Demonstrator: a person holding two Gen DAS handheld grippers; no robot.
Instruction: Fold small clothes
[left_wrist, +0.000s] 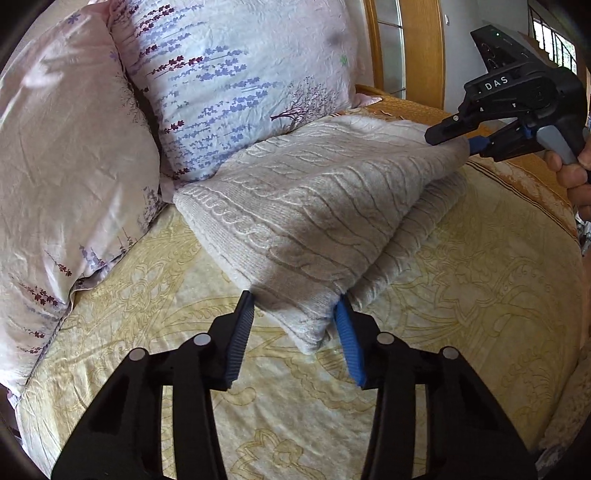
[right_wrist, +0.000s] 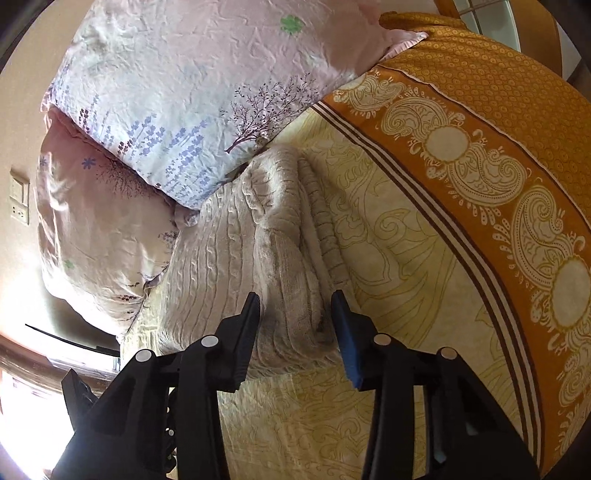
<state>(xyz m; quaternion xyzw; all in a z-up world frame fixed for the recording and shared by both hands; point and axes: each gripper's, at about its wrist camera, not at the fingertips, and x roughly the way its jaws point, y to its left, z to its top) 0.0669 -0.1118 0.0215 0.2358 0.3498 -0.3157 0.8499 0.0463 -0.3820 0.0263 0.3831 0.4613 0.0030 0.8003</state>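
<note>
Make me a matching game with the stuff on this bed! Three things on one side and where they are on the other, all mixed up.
Things:
1. cream knit sweater
2. flowery pillows
3. orange patterned border

Places:
A. propped at the head of the bed
B. along the edge of the yellow bedspread
C. folded over, corners between the fingers of the left hand-held gripper and right hand-held gripper

Pairs: 1-C, 2-A, 3-B

Bedroom, daylight from the side

A bed (right_wrist: 399, 258) with pale yellow and orange paisley cover carries two lavender-print pillows (left_wrist: 236, 85); wooden-framed glass door (left_wrist: 406, 44) behind, wall switch plate (right_wrist: 19, 201), bright barred window (left_wrist: 554, 44).
</note>
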